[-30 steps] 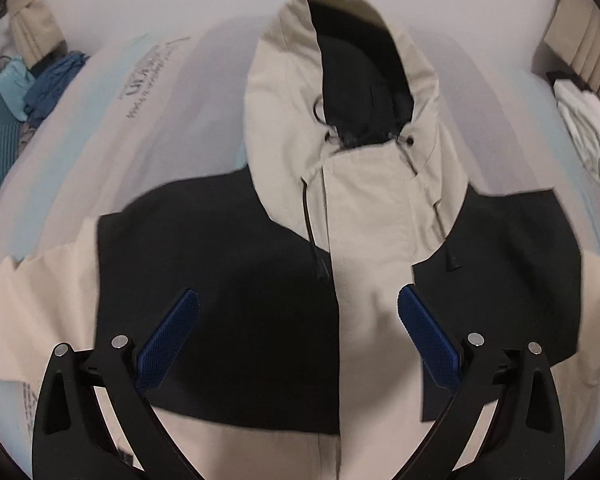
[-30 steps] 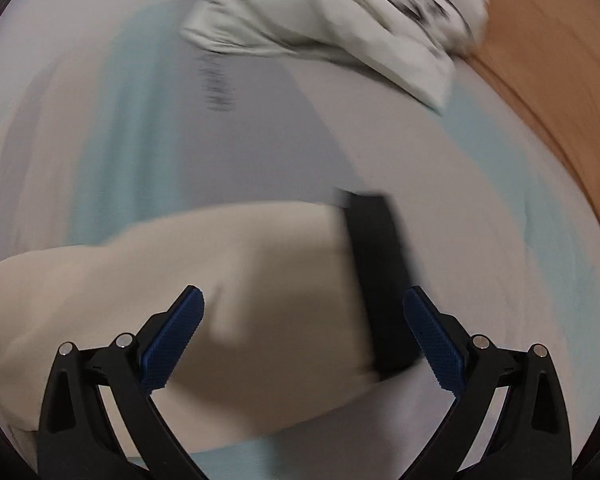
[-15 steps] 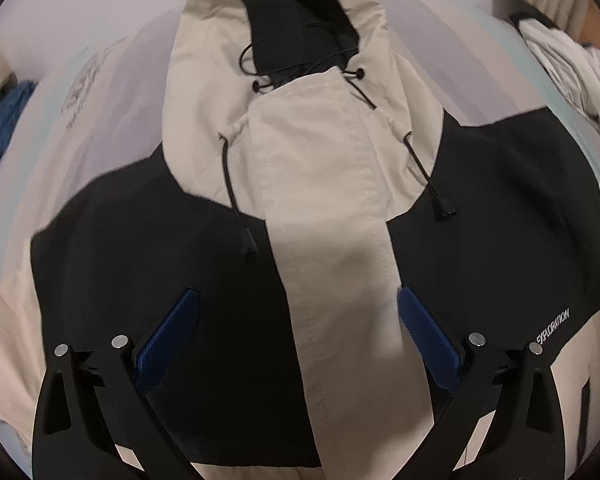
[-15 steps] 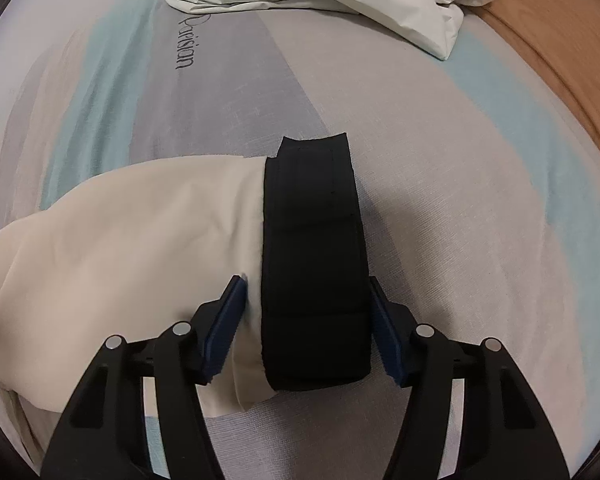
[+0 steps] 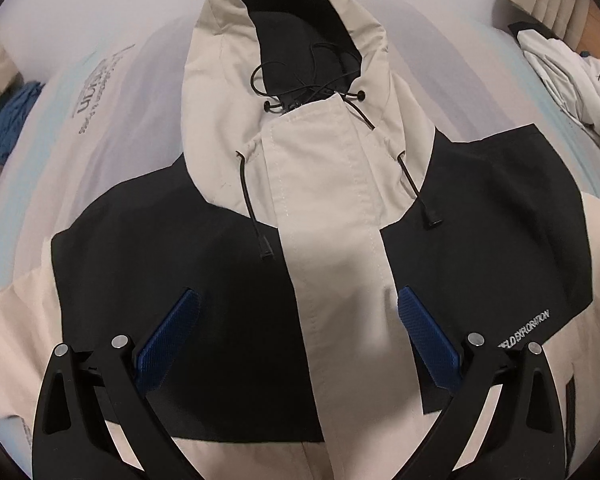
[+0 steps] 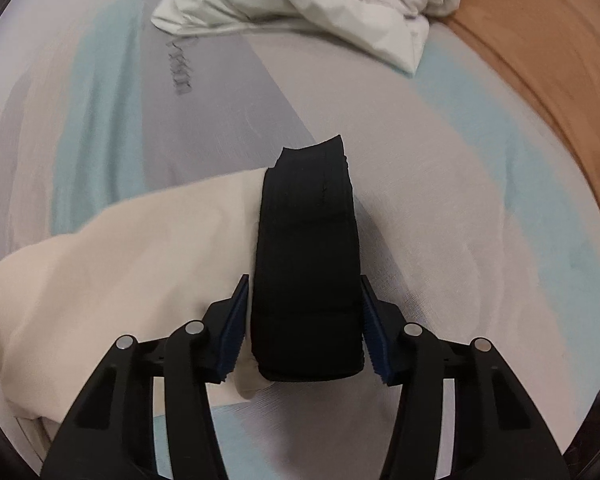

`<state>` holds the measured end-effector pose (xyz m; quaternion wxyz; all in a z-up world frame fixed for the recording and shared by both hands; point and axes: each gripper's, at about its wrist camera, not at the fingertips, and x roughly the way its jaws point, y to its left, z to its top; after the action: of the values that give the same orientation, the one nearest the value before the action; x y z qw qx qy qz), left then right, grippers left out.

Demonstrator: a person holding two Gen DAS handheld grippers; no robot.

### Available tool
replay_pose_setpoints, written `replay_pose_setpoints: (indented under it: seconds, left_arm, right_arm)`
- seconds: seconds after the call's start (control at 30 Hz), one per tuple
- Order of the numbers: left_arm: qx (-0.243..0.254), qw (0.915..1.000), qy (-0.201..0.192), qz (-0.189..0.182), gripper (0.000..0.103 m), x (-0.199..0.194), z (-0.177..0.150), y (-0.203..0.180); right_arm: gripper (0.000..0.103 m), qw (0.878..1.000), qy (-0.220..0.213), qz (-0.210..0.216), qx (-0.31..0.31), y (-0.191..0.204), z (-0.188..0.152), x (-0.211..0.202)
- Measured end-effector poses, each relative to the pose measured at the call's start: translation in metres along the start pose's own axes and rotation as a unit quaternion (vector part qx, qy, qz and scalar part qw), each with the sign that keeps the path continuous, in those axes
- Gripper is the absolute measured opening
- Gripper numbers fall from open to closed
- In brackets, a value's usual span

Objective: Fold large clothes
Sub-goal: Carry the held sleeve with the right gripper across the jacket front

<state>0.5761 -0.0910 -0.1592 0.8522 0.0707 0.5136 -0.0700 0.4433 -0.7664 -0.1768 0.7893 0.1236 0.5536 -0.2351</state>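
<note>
Item: jacket, beige and black, hooded, laid front-up on the bed; hood points away from the left camera, placket runs straight down the middle.
Sleeve: beige sleeve stretches flat across the bed in the right wrist view, ending in a black cuff; the cuff's long axis runs away from the camera, square across the sleeve's own length.
Right gripper: jaws narrowed to the cuff's width, one blue pad against each long edge; they appear to pinch it, though how firmly cannot be told.
Left gripper: jaws wide apart, holding nothing, hovering over the chest; one pad sits above the black panel, the other beside the placket near the white lettering.
Key relation: the cuff lies directly between the right jaws, at the sleeve's outer end; the body lies to that gripper's left, so a sleeve fold would travel leftward, across the torso.
Nearer gripper: right for the sleeve; left for the body.
Stage, as judged: early; body unfolded, hood unfolded.
Neighbouring stock: white garments heaped at the far edge of the bed, apart from the cuff; blue clothes at the left margin of the left view.
</note>
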Motion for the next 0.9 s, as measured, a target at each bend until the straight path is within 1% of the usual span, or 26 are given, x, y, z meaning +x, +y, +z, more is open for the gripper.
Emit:
replay_pose_setpoints:
  seconds: [0.13, 0.17, 0.27, 0.37, 0.5, 0.6, 0.7, 0.9]
  left_arm:
    - [0.009, 1.0, -0.002, 0.0, 0.097, -0.013, 0.003, 0.004]
    - [0.012, 0.9999, -0.004, 0.003, 0.097, -0.018, 0.003, 0.007]
    - [0.017, 0.9997, -0.017, 0.01, 0.097, -0.036, 0.002, 0.014]
    - [0.012, 0.9996, -0.023, 0.009, 0.097, -0.051, 0.001, 0.025]
    - [0.02, 0.9992, -0.028, 0.018, 0.097, -0.065, -0.001, 0.04]
    - [0.026, 0.9992, -0.021, 0.022, 0.097, -0.073, -0.005, 0.058]
    - [0.031, 0.999, -0.021, 0.024, 0.097, -0.083, -0.011, 0.076]
    - [0.025, 0.9992, -0.016, 0.026, 0.097, -0.097, -0.027, 0.118]
  right_arm:
    - [0.049, 1.0, -0.025, 0.017, -0.002, 0.014, 0.002, -0.028]
    - [0.049, 0.999, -0.029, 0.016, -0.006, 0.019, -0.003, -0.039]
    - [0.049, 0.998, -0.047, 0.021, -0.03, 0.047, -0.004, -0.063]
    - [0.049, 0.996, -0.064, 0.025, -0.062, 0.076, -0.008, -0.09]
    - [0.049, 0.992, -0.078, 0.032, -0.098, 0.124, -0.014, -0.118]
    - [0.049, 0.987, -0.087, 0.035, -0.128, 0.166, -0.021, -0.138]
    - [0.049, 0.985, -0.085, 0.045, -0.14, 0.205, -0.028, -0.153]
    - [0.049, 0.983, -0.083, 0.067, -0.152, 0.28, -0.049, -0.177]
